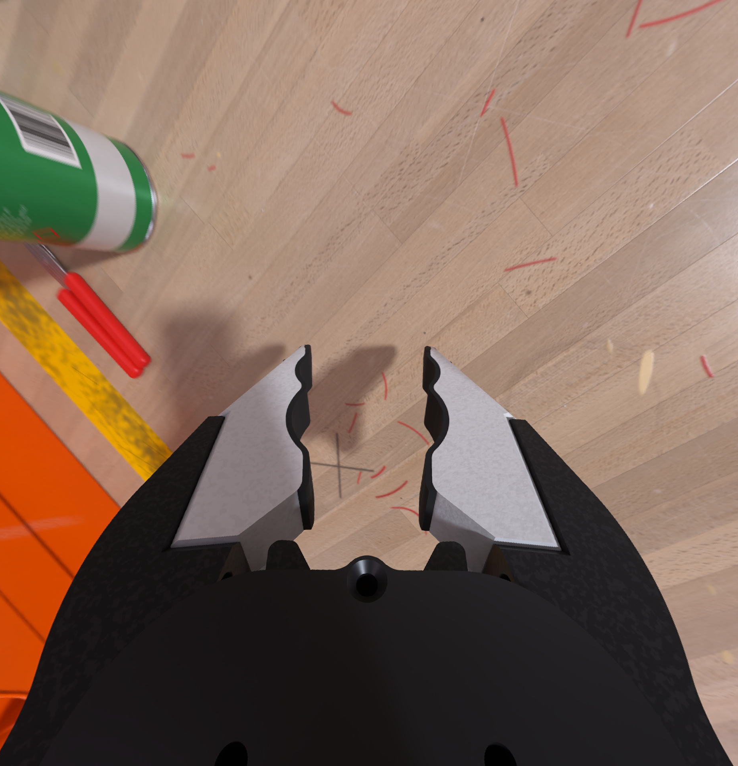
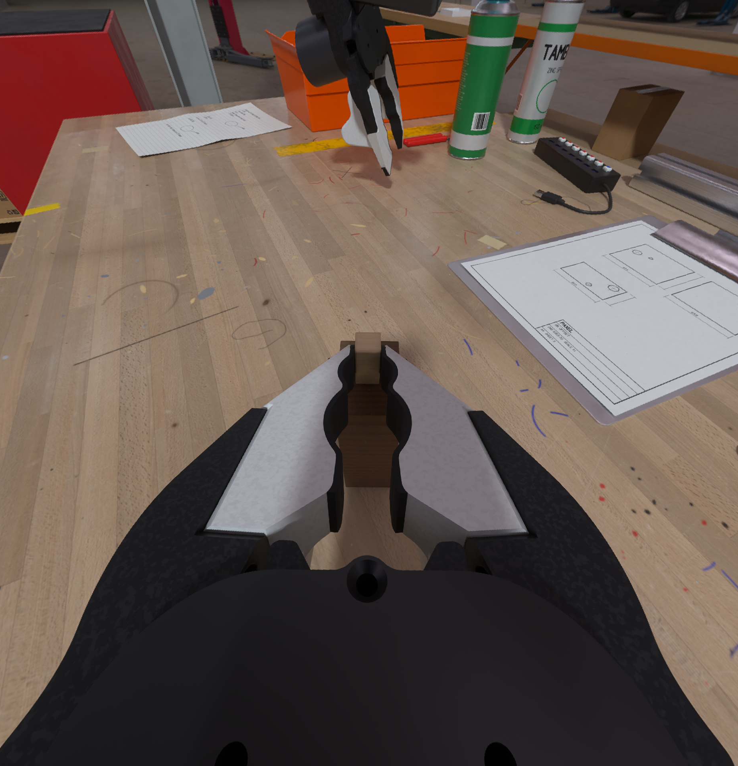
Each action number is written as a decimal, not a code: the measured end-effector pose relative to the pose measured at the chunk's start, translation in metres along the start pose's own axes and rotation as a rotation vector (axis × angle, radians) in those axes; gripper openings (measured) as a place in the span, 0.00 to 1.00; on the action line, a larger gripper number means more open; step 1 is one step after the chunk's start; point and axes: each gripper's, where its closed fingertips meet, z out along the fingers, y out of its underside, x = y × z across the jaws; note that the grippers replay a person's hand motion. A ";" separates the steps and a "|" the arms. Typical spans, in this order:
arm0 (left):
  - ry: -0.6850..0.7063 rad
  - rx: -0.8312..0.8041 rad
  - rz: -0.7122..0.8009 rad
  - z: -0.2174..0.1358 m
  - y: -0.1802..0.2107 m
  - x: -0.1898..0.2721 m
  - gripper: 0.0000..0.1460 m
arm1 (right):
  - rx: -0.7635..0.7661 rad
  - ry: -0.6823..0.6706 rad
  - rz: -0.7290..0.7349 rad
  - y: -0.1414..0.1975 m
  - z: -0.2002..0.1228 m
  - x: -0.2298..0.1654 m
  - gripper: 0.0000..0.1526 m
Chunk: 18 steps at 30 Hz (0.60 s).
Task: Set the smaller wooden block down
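Observation:
In the right wrist view my right gripper is shut on the smaller wooden block, a pale cube held at the fingertips. A larger, darker wooden block lies on the workbench directly beneath it, showing between the fingers. I cannot tell whether the two blocks touch. My left gripper is open and empty, hovering over a pencilled cross on the bench. It also shows far off in the right wrist view, pointing down near the back edge.
A green spray can, a white can, an orange bin, yellow tape and a red-handled tool stand at the back. A clipboard with a drawing lies right, with a black switch box behind. A paper sheet lies back left.

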 end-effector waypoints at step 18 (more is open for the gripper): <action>0.119 0.230 -0.027 -0.022 -0.018 0.016 0.23 | -0.002 -0.003 -0.003 0.000 0.000 -0.001 0.07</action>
